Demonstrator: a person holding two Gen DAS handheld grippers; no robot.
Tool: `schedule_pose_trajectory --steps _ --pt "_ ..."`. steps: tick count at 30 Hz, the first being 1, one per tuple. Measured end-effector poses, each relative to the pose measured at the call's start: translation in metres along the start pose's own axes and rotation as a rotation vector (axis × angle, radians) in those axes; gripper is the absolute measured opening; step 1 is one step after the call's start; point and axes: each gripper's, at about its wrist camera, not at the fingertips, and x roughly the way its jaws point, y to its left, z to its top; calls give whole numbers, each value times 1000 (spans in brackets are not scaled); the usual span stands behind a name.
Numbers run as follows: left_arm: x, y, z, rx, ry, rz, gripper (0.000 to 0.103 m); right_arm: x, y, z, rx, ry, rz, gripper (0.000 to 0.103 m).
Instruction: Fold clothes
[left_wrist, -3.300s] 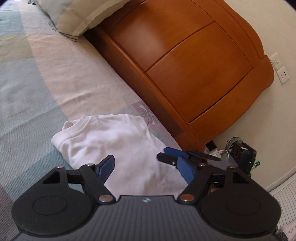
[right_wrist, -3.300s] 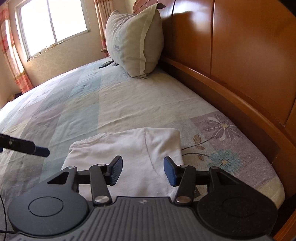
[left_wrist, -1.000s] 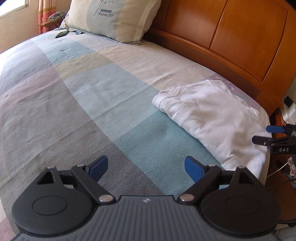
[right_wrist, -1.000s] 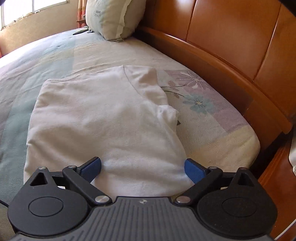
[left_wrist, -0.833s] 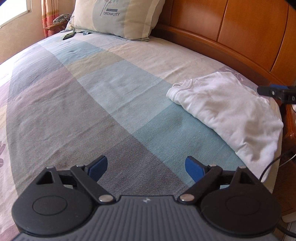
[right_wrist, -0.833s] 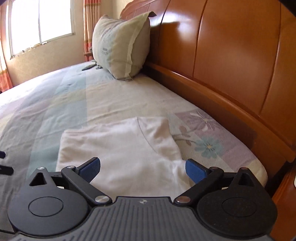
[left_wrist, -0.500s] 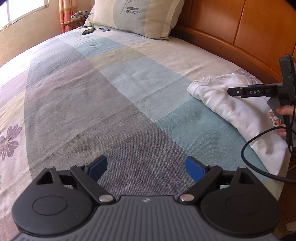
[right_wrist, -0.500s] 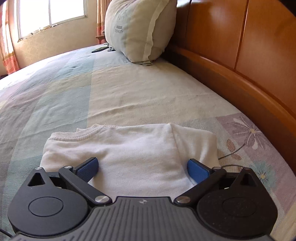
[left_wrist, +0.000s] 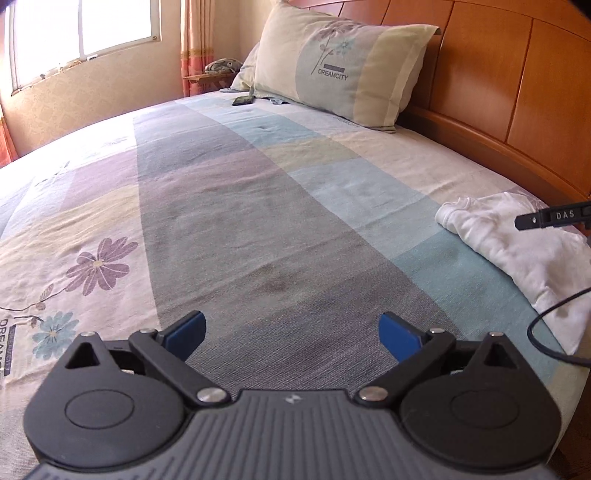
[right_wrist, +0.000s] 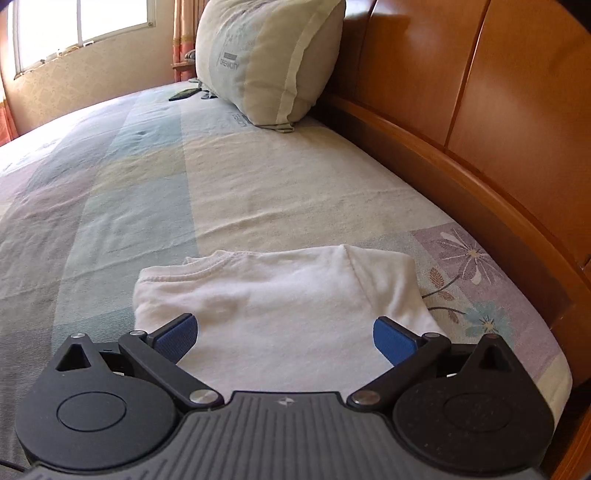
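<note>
A white folded garment (right_wrist: 280, 306) lies on the patchwork bedspread close to the wooden headboard, its collar toward the pillow. My right gripper (right_wrist: 285, 338) hovers over its near part, jaws wide with nothing pinched between the blue pads. In the left wrist view the same garment (left_wrist: 524, 254) sits at the far right edge of the bed. My left gripper (left_wrist: 293, 332) is over bare bedspread, well left of the garment, its jaws opening and empty. A black bar of the right tool (left_wrist: 550, 218) reaches in above the garment.
A large pillow (left_wrist: 343, 70) leans on the orange wooden headboard (right_wrist: 461, 122) at the far end. A small dark object (left_wrist: 243, 99) lies near the pillow. A black cable (left_wrist: 546, 332) loops over the bed's right edge. The window (left_wrist: 81, 33) is at the back left.
The left wrist view has swung left across the bed, so the garment has slid to the right edge. The right gripper has drawn back toward the garment's near end. Both stay wide.
</note>
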Motion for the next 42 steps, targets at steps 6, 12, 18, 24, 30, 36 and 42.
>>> schedule_pose_trajectory --steps 6,12,18,24,30,36,42 --pt "-10 22 -3 90 -33 -117 100 -17 46 -33 -6 115 -58 103" --pt "-23 21 -2 229 -26 -235 100 -94 90 -59 61 56 -72 103" --pt "-31 14 -1 250 -8 -325 100 -127 112 -94 181 86 -110 103" --pt "-43 -6 3 303 -29 -398 100 -151 116 -110 237 90 -180 103" --pt "-53 -21 14 304 -31 -572 102 -168 111 -120 290 59 -185 103" --pt "-52 -46 23 300 -23 -552 102 -175 99 -127 331 48 -171 103" --pt "-45 -81 35 298 -7 -530 102 -176 82 -127 315 48 -149 103"
